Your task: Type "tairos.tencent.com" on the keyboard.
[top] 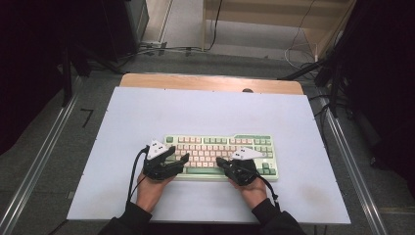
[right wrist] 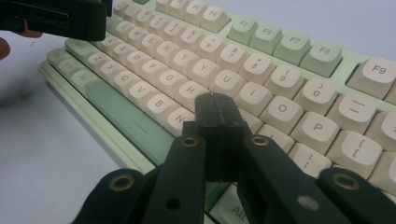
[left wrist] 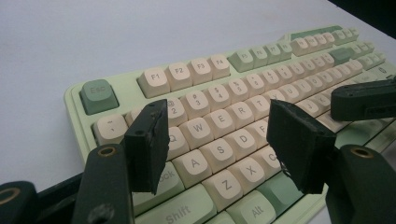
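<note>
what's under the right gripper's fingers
The right gripper, fingers shut together, sits over the keyboard near the N key; the key directly beneath is covered.
</note>
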`<state>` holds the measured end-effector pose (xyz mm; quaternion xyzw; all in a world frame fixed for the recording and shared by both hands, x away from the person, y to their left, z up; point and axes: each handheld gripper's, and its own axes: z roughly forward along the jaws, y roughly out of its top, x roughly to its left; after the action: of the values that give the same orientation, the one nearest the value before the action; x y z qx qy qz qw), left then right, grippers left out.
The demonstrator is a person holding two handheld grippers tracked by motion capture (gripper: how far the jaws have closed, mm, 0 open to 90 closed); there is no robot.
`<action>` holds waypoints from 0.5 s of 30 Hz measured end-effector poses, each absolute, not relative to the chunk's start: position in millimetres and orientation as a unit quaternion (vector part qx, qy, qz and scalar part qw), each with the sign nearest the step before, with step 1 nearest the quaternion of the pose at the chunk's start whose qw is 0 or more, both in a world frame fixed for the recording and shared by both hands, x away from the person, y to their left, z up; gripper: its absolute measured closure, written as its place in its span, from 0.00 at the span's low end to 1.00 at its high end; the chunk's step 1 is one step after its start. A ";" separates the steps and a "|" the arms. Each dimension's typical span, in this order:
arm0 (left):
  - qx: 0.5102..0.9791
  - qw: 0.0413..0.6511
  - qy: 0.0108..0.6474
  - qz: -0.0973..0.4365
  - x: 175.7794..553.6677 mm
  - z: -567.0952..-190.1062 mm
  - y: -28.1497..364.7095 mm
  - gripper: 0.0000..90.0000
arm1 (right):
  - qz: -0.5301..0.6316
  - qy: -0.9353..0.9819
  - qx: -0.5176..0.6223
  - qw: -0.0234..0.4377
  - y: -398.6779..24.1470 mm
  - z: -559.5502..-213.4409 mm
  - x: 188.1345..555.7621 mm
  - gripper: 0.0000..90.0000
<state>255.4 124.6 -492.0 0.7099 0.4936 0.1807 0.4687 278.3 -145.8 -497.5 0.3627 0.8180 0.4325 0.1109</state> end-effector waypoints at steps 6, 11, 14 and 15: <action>0.711 0.468 0.493 0.180 255.6 -492.1 124.2 0.44 | 0.432 0.818 0.364 0.112 -145.8 -497.7 278.6 0.97; 0.711 0.468 0.493 0.180 255.5 -492.1 124.2 0.44 | 0.432 0.818 0.363 0.111 -144.5 -498.0 278.1 0.97; 0.712 0.468 0.493 0.179 255.5 -492.1 123.8 0.44 | 0.431 0.819 0.362 0.111 -144.1 -498.5 278.4 0.97; 0.712 0.468 0.493 0.179 255.5 -492.1 123.8 0.44 | 0.430 0.819 0.362 0.110 -143.6 -499.1 278.6 0.97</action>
<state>255.5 123.8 -492.1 0.7117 0.4928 0.1792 0.4675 278.6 -143.6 -499.1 0.3622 0.8195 0.4302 0.1104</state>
